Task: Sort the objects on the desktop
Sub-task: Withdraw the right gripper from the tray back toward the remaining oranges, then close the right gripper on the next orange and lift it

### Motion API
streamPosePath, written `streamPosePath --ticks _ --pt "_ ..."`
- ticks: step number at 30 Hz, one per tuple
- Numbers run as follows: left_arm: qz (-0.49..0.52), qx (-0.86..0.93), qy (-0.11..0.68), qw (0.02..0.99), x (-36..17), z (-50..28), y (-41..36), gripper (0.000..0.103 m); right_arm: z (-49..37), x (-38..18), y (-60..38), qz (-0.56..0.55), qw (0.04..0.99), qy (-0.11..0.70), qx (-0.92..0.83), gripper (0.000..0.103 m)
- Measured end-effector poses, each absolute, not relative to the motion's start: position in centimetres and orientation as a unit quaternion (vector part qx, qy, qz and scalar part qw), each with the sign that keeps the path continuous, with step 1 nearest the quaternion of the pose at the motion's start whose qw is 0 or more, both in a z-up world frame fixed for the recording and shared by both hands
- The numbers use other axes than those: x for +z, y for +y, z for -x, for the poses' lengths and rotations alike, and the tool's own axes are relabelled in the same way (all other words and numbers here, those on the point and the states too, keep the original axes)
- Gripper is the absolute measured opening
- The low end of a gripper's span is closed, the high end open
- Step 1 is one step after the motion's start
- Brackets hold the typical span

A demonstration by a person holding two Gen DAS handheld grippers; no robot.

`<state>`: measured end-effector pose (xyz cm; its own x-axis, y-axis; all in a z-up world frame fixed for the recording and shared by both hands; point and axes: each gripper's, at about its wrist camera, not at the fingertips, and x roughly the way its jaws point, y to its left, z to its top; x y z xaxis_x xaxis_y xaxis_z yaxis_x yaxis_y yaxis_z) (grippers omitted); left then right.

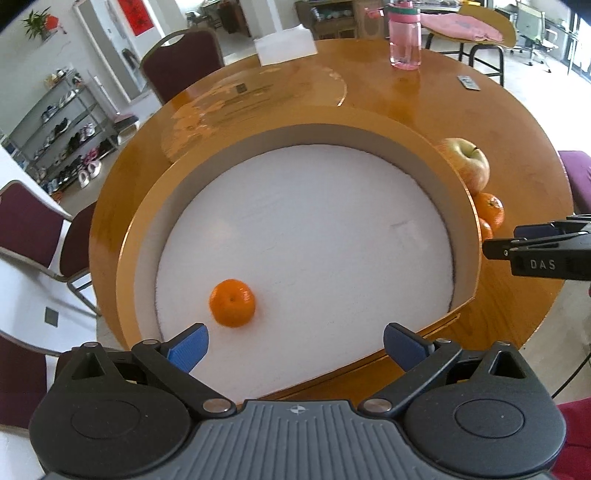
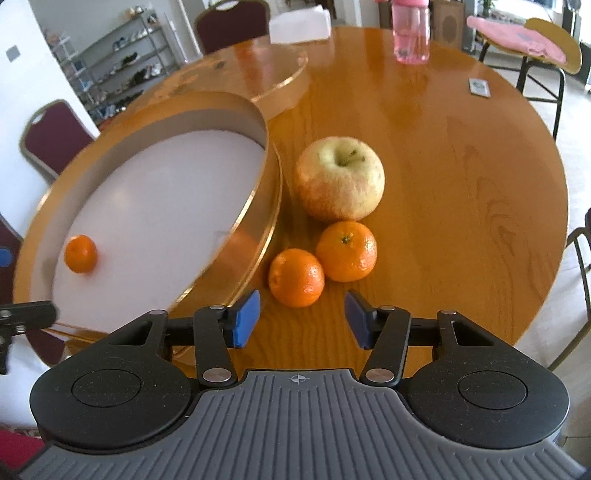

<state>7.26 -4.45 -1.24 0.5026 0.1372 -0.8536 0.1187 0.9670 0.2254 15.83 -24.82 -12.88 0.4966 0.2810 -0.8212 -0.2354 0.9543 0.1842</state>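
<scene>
Round and shiny, the wooden table [image 2: 443,155] held a big round tray [image 2: 269,206] with a gold rim and a white floor. One small orange [image 1: 232,302] sat alone inside the tray, close to the wall nearest the left gripper [image 1: 293,345]. That gripper hung over the near edge of the tray with its blue fingers [image 1: 188,349] spread wide apart and nothing between them. Just outside the tray, on its right side, sat an apple [image 2: 340,179], yellow with some red. Two more oranges lay in front of the apple: a near orange [image 2: 296,277] close to the tray wall, and a far orange [image 2: 346,251] touching it and sitting right by the apple. The right gripper [image 2: 302,319] hung just in front of the near orange, its fingers apart and empty too. Well beyond the tray stood a pink water bottle [image 2: 410,31], and a small remote [image 2: 479,87] lay off to the bottle's right. Dark red chairs [image 1: 181,61] stood around the table.
</scene>
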Motion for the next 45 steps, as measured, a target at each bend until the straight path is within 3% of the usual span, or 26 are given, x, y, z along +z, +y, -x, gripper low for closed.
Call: streamPosePath --ticks 8,15,25,28,30,45 --pt "-0.123 0.032 0.507 0.852 -1.4 -6.9 -3.4 0.102 -17.6 -14.8 -24.5 -0.052 0.853 0.495 0.160 0.057" --pt "-0.119 0.033 0.508 0.853 -1.4 -6.8 -3.2 0.102 -18.4 -16.0 -24.7 -0.077 0.846 0.504 0.157 0.041" --pt "-0.122 0.011 0.505 0.854 -1.6 -7.1 -3.9 0.102 -16.9 -15.8 -27.0 -0.124 0.826 0.529 0.152 0.039" --pt "-0.124 0.005 0.505 0.854 -1.7 -7.2 -4.1 0.102 -16.5 -15.8 -27.5 -0.122 0.827 0.530 0.143 0.042" --pt "-0.124 0.003 0.504 0.855 -1.7 -7.2 -4.2 0.102 -16.4 -15.7 -27.5 -0.112 0.829 0.530 0.138 0.054" --pt "-0.115 0.010 0.507 0.854 -1.9 -6.8 -3.4 0.102 -16.3 -14.0 -24.5 0.005 0.850 0.505 0.149 0.061"
